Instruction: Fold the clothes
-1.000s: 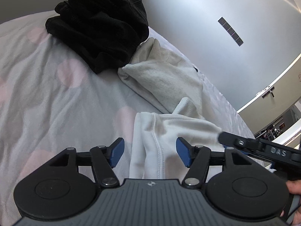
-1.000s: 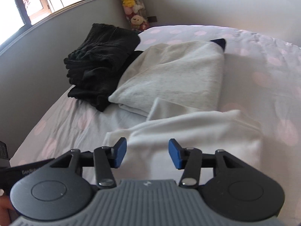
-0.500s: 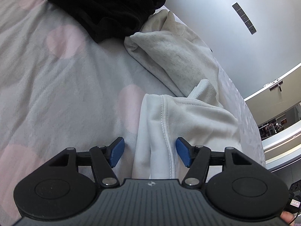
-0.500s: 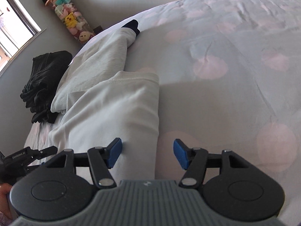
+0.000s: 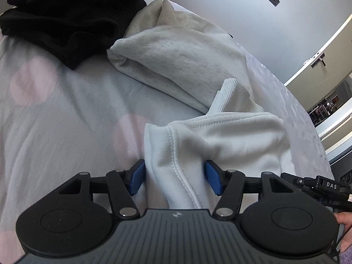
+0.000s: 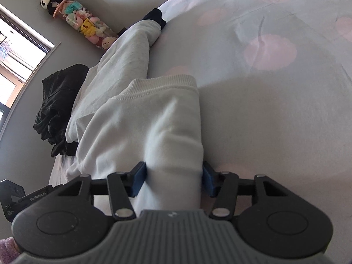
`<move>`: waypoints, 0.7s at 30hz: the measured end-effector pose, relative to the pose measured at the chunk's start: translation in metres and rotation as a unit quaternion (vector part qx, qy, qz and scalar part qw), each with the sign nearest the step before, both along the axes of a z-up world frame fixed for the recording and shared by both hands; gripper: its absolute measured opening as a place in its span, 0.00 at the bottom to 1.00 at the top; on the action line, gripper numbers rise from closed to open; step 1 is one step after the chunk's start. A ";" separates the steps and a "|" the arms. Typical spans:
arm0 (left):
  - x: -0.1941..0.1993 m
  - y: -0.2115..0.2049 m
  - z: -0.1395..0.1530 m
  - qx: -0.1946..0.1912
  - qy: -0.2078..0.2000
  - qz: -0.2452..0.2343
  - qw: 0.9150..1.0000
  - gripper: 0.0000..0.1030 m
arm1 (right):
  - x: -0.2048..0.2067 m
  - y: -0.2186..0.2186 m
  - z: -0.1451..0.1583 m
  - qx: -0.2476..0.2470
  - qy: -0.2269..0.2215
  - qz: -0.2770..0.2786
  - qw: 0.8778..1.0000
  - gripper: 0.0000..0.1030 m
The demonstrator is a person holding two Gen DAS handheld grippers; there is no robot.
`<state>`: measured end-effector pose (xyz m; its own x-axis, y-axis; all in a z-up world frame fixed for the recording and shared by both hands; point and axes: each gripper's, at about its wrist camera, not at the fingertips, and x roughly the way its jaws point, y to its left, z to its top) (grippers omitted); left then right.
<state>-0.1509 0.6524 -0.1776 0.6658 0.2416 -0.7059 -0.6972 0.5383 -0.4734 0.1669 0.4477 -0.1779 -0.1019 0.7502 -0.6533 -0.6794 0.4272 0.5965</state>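
Both tongs closing on white sweatshirt (image 5: pixel 220 136) on bed (image 5: pixel 66 114): my left tongs (image 5: pixel 175 178) pinch its bunched, stitched edge, right tongs (image 6: pixel 173 179) squeeze its folded side; grey garment (image 5: pixel 182 61) & black clothes (image 5: pixel 66 17) lie behind.

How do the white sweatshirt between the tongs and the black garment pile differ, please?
The white sweatshirt lies nearest, its fabric between both closing tongs, left and right; the black garment pile sits farther off, untouched. The sweatshirt is smooth, with ribbed trim; the pile looks rumpled and stacked. Both rest on the pink-spotted bedsheet.
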 end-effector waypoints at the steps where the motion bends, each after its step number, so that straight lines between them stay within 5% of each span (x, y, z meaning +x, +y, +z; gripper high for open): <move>1: 0.000 -0.002 0.001 0.004 0.001 -0.003 1.000 0.60 | -0.001 0.000 0.001 -0.002 -0.007 0.002 1.000 0.49; 5: 0.004 -0.008 0.005 0.007 -0.002 -0.008 1.000 0.36 | -0.006 0.002 0.005 -0.005 -0.020 0.005 1.000 0.42; 14: 0.006 -0.027 0.038 0.053 0.004 0.010 0.999 0.14 | -0.026 -0.008 0.042 0.004 -0.057 -0.009 0.998 0.31; 21: -0.006 -0.047 0.086 0.100 -0.012 0.004 0.995 0.12 | -0.046 -0.024 0.091 0.042 -0.076 0.003 0.996 0.30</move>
